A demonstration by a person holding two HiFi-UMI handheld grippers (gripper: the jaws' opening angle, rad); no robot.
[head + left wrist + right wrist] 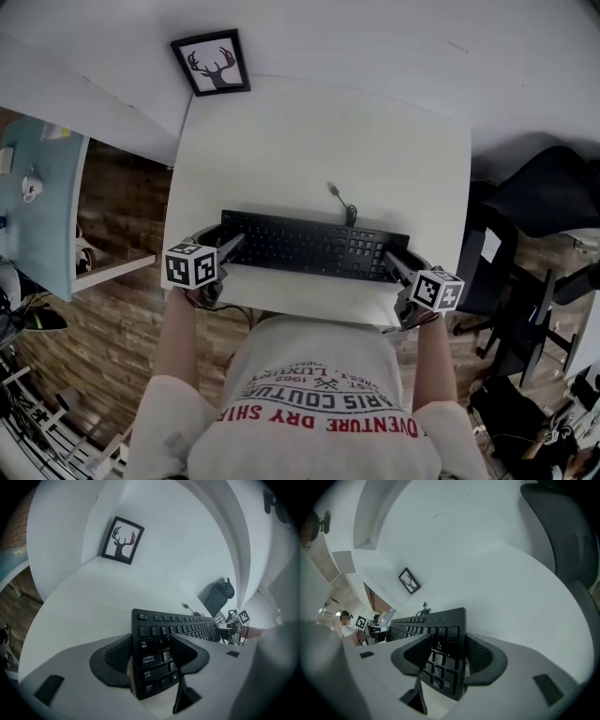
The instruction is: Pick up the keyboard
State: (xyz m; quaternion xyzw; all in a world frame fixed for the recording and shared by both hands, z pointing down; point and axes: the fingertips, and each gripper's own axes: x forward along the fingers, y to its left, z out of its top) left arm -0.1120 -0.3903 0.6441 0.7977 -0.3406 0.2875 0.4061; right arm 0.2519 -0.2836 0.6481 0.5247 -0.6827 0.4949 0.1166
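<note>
A black keyboard (309, 246) lies across the near part of the white desk (328, 131), its cable (341, 201) running toward the back. My left gripper (231, 249) straddles the keyboard's left end (154, 634). One pad (112, 660) sits beside the end edge and the other lies over the keys; the left gripper (150, 656) looks open. My right gripper (394, 263) straddles the right end (440, 620) the same way. A thin gap shows between the outer pad (485, 660) and the keyboard's edge, so the right gripper (449, 656) is open.
A framed deer picture (211, 63) leans on the wall at the desk's back left corner. A dark office chair (548, 192) stands right of the desk. A pale blue table (37, 202) is at the left, over wood flooring.
</note>
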